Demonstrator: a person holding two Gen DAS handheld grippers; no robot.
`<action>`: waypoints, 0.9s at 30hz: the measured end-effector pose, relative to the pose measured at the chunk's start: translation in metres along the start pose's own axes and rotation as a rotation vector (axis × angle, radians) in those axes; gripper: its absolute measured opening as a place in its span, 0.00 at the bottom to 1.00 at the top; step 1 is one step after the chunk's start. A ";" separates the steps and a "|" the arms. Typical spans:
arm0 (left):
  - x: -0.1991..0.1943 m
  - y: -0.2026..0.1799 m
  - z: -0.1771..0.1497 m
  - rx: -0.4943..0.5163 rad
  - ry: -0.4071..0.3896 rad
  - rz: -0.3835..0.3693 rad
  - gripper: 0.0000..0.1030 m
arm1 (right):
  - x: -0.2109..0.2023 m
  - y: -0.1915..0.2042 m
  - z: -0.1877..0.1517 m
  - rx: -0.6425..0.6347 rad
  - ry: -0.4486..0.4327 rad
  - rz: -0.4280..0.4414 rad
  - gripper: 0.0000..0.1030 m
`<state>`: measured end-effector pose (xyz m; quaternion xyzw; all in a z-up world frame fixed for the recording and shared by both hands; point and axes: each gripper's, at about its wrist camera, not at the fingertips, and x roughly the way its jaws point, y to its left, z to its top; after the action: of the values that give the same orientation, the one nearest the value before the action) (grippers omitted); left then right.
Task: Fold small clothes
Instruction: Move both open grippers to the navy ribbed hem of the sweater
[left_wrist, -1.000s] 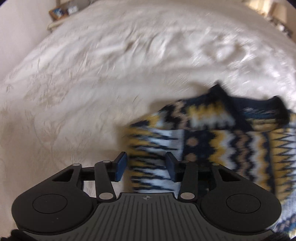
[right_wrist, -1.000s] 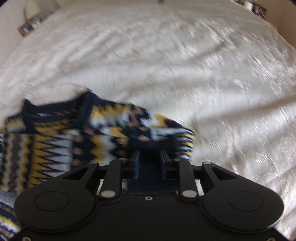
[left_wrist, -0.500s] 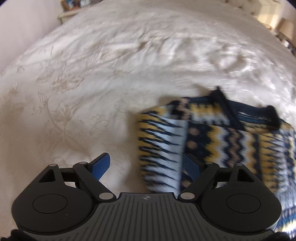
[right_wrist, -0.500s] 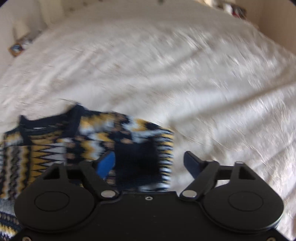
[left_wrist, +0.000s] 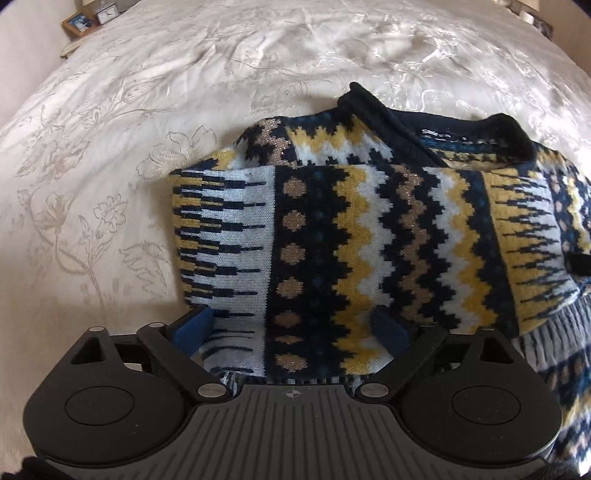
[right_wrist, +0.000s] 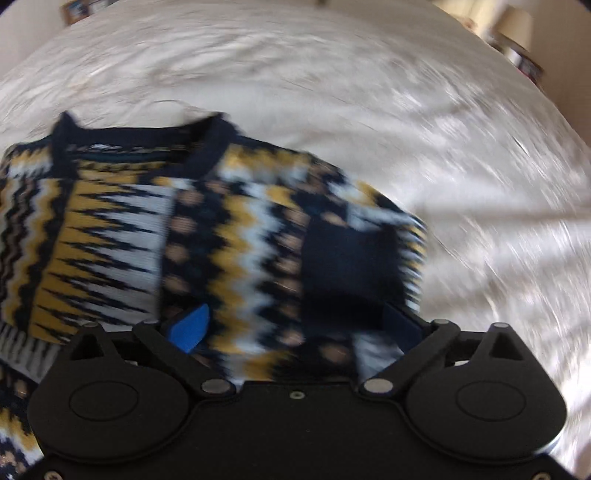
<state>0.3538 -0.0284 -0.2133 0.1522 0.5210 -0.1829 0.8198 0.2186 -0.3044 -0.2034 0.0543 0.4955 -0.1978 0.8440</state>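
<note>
knitted sweater (left_wrist: 354, 236) in navy, yellow and white lies folded on the cream bedspread (left_wrist: 110, 147). left wrist view: my left tool (left_wrist: 291, 328) has just spread wide, sleeve between pads, no grip. right wrist view, blurred: my right tool (right_wrist: 295, 325) has likewise just spread wide over the sweater (right_wrist: 221, 229), gripping nothing.

Blurred sweater (right_wrist: 229, 236) — seemingly folded — under wide-spread tool (right_wrist: 295, 325)

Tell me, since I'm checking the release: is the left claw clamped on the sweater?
No, the left claw stands wide open, its pads clear of the sweater lying between them.
</note>
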 end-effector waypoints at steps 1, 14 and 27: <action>-0.005 0.000 0.000 0.005 -0.006 -0.001 0.91 | -0.004 -0.007 -0.002 0.025 -0.003 0.012 0.97; -0.085 -0.004 -0.097 -0.022 0.013 -0.007 0.91 | -0.077 -0.039 -0.090 0.114 0.029 0.185 0.98; -0.099 -0.016 -0.204 -0.110 0.044 0.023 0.92 | -0.101 -0.016 -0.180 -0.006 0.132 0.201 0.99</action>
<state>0.1446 0.0613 -0.2080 0.1168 0.5462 -0.1409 0.8174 0.0218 -0.2391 -0.2055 0.1140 0.5429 -0.1067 0.8252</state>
